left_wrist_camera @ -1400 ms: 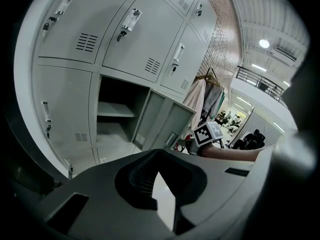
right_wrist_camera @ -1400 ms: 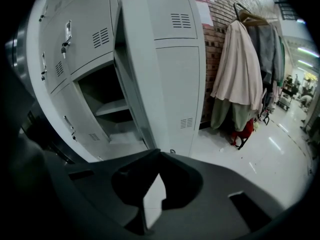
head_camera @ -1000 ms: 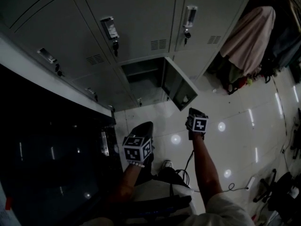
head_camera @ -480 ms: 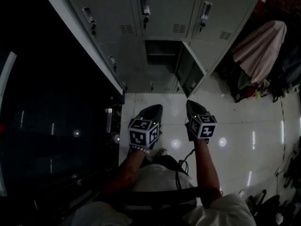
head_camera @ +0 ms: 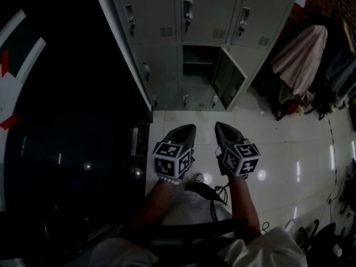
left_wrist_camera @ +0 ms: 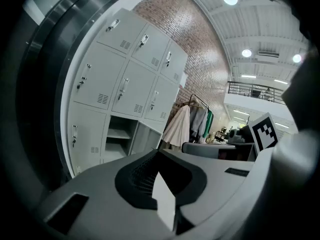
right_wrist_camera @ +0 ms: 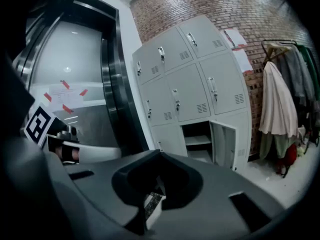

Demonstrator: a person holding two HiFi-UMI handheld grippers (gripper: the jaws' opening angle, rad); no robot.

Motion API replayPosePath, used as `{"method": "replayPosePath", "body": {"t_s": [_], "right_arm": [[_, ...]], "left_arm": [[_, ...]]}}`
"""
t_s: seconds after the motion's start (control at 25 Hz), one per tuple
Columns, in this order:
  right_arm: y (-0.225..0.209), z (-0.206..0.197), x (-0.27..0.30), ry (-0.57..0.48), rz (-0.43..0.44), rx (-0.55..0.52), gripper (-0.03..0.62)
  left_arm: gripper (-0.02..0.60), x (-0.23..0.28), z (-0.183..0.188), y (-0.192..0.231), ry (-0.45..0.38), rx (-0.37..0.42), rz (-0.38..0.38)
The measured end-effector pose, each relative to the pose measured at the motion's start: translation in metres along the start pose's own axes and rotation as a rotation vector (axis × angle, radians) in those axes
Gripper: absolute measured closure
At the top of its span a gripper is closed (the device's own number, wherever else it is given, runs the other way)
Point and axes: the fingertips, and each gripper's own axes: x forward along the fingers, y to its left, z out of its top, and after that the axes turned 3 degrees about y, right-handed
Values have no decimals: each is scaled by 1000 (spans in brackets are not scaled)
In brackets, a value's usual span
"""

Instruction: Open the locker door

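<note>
Both tongs have come up and back in the last second, left tongs and right tongs side by side, each pinched closed on nothing, locker door hanging open well ahead of their tips, so I reckon the opening's done.

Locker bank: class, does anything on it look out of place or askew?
One door in the locker bank hangs open, swung right, baring a shelf inside. Every other door visible is shut. Nothing looks damaged.
</note>
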Motion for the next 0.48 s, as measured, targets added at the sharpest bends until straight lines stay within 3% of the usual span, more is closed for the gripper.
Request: {"method": "replayPosePath", "body": {"t_s": [0.24, 0.48], "right_arm": [[74, -42, -43, 17, -37, 19, 588], [103, -74, -95, 26, -87, 41, 588]], "left_arm": [[584, -69, -37, -9, 6, -19, -61], [584, -108, -83, -32, 50, -45, -105]]}}
